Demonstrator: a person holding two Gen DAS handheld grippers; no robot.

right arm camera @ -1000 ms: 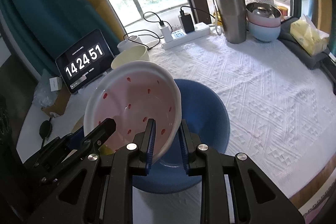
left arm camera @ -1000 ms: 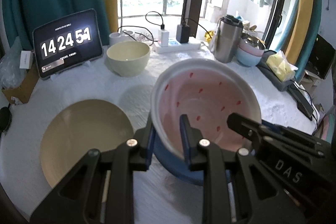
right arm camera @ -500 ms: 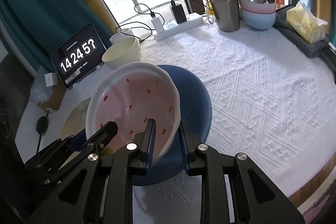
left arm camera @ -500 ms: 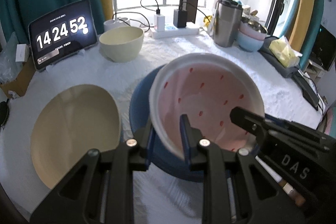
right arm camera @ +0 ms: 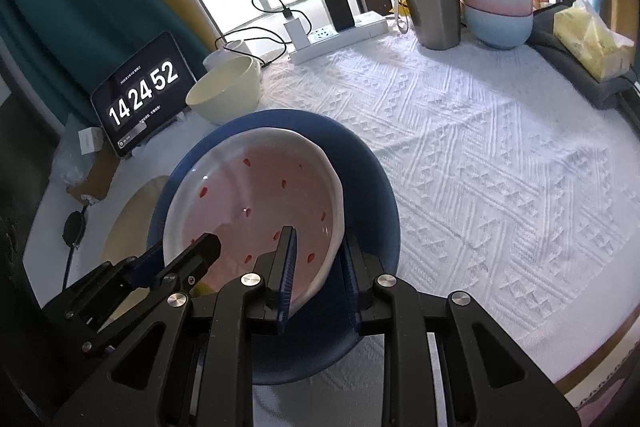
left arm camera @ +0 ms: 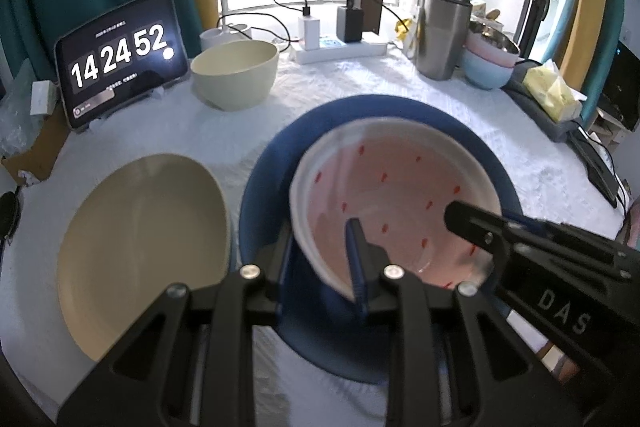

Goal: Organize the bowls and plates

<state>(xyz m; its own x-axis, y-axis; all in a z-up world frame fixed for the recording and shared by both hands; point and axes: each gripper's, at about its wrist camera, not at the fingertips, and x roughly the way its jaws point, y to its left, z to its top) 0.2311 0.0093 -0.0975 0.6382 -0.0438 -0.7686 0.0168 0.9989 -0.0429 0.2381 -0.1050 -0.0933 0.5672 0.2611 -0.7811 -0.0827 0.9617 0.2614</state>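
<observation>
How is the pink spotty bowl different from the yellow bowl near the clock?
The pink bowl has red spots; the yellow bowl is plain. The pink bowl sits tilted over the blue plate with both grippers on its rim; the yellow bowl stands upright and alone on the tablecloth. Both are empty.

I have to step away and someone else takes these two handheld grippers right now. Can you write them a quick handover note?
Left gripper: jaws opening, the pink spotted plate rim between them.
Right gripper: jaws clamped on the same plate's opposite rim.
Plate sits over the blue plate, tilted; contact underneath can't be judged.
Beige plate lies beside the blue one; cream bowl stands behind; pink and blue bowls stacked at the far edge.
Done: pink plate brought onto blue.
Left: release it, then sort the beige plate and cream bowl.
</observation>
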